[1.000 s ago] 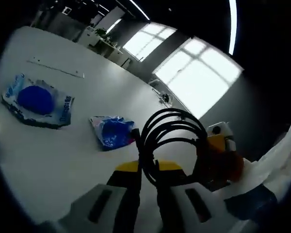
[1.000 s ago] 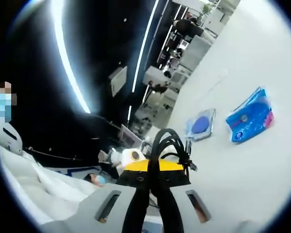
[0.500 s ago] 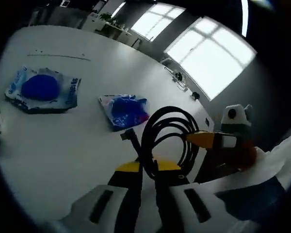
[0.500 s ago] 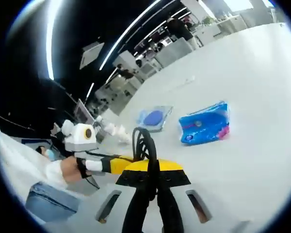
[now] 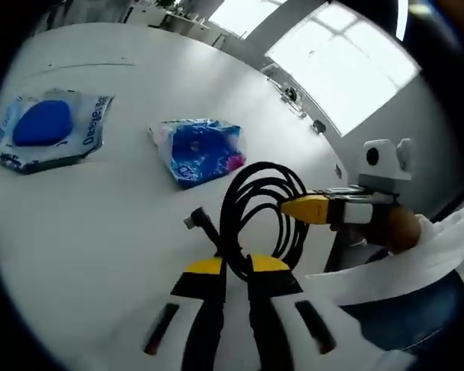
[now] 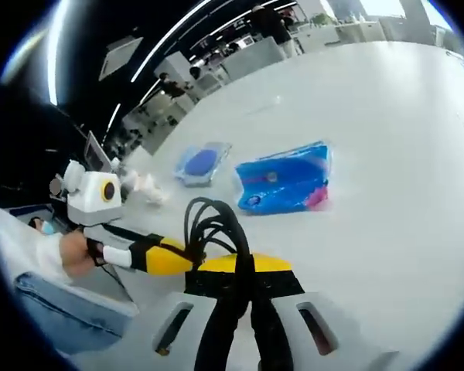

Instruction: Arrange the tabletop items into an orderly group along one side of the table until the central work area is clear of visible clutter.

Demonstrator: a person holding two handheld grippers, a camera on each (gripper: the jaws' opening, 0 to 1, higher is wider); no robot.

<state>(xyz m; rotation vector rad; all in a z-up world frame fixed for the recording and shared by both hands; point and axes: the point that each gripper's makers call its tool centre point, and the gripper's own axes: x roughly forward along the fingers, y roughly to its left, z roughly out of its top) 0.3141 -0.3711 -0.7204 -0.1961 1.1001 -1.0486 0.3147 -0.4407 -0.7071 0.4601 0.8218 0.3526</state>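
Left gripper view showed the left hand-held gripper pinching a coiled black cable above the table; the right hand-held gripper pinched the same coil (probably steadying it), near the blue packet and flat pouch.

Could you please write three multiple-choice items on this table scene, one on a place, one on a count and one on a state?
1. Where is the coiled black cable?
A. Between the gripper jaws
B. Lying flat under a packet
C. On the floor

2. How many blue packets lie on the white table?
A. One
B. Two
C. Four

3. How does the left gripper stand?
A. Wide open
B. Shut on the cable
C. Shut on a packet

Answers: 1 A, the coil rises from both grippers' jaws, the right gripper too. 2 B, a flat blue packet and a crumpled blue packet. 3 B, its jaws pinch the coil.
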